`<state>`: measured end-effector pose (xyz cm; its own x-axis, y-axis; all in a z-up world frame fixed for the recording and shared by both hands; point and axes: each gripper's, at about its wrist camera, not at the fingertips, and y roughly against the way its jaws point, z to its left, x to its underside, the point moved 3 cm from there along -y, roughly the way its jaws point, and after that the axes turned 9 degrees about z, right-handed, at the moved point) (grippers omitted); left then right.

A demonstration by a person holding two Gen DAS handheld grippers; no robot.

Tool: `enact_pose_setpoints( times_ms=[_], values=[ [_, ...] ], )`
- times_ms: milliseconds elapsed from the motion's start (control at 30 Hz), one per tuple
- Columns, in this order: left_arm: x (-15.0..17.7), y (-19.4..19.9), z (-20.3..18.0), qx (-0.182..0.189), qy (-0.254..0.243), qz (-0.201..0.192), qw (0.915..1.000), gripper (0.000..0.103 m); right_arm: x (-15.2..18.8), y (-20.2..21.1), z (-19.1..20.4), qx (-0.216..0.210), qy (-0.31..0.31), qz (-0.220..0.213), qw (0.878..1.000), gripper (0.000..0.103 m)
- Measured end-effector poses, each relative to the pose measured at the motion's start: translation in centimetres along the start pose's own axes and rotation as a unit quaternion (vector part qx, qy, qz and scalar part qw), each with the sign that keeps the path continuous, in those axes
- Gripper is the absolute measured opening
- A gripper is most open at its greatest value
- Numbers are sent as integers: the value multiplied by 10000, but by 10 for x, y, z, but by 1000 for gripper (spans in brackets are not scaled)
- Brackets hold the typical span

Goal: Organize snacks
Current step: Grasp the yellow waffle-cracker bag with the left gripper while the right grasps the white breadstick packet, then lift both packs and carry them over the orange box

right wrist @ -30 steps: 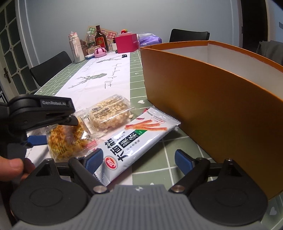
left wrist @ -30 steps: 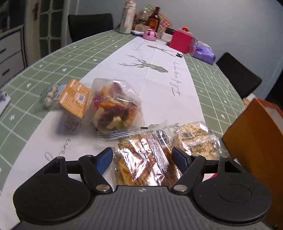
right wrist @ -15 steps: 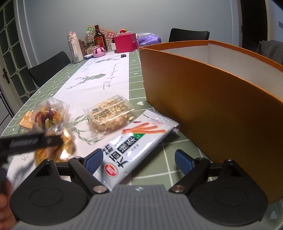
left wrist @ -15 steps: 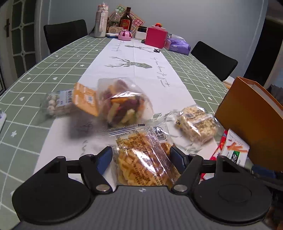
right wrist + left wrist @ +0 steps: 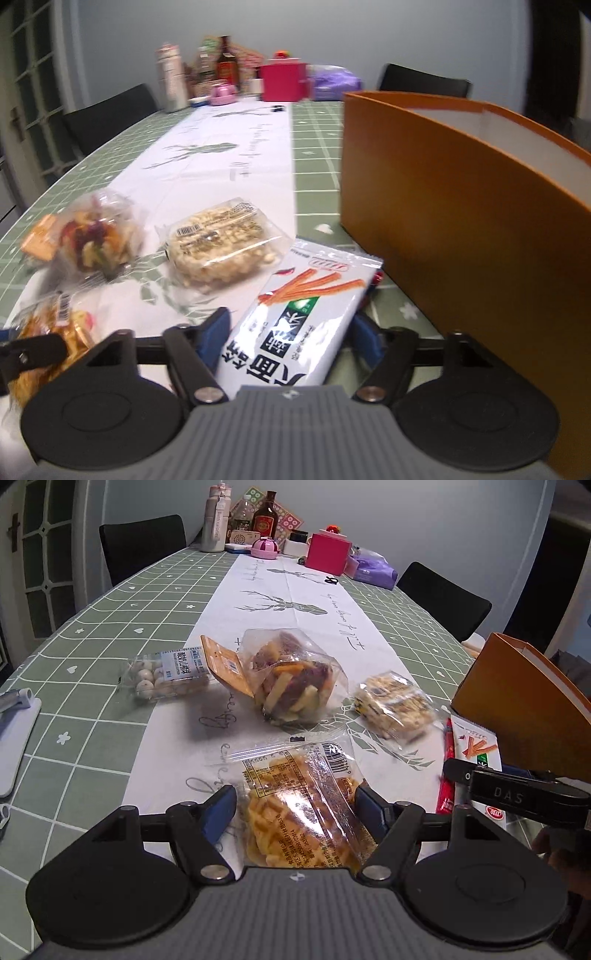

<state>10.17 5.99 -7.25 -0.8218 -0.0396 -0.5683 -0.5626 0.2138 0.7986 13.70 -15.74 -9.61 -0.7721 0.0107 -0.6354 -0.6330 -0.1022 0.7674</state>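
Observation:
My left gripper [image 5: 295,810] is shut on a clear waffle packet [image 5: 299,794], both blue pads against its sides. My right gripper [image 5: 290,328] has its jaws closing on a white stick-snack packet [image 5: 295,317], and the pads touch both its edges. That packet lies beside the tall orange box [image 5: 461,221], which stands on the right. A puffed-grain cake packet [image 5: 221,247], a bag of mixed vegetable chips [image 5: 295,686] and a packet of small white balls [image 5: 170,672] lie on the table runner. One finger [image 5: 513,794] of the right gripper shows at the left wrist view's right edge.
Bottles [image 5: 264,520], a pink box [image 5: 328,552] and a purple pack [image 5: 373,570] crowd the table's far end. Black chairs [image 5: 144,542] stand around it. A white flat object [image 5: 14,738] lies at the left edge. A red sachet [image 5: 447,771] lies by the stick-snack packet.
The right jaws have narrowed onto the stick-snack packet. The left gripper closed on the waffle packet and carried it leftward, away from the right gripper, while its view swung towards the orange box.

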Motion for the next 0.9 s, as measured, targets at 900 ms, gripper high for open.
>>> enact_pose_setpoints(
  times_ms=[900],
  values=[
    [14,11,-6,473,-651,447,9958,89,48,48,-31,-838,1718,423,9807,59]
  ],
)
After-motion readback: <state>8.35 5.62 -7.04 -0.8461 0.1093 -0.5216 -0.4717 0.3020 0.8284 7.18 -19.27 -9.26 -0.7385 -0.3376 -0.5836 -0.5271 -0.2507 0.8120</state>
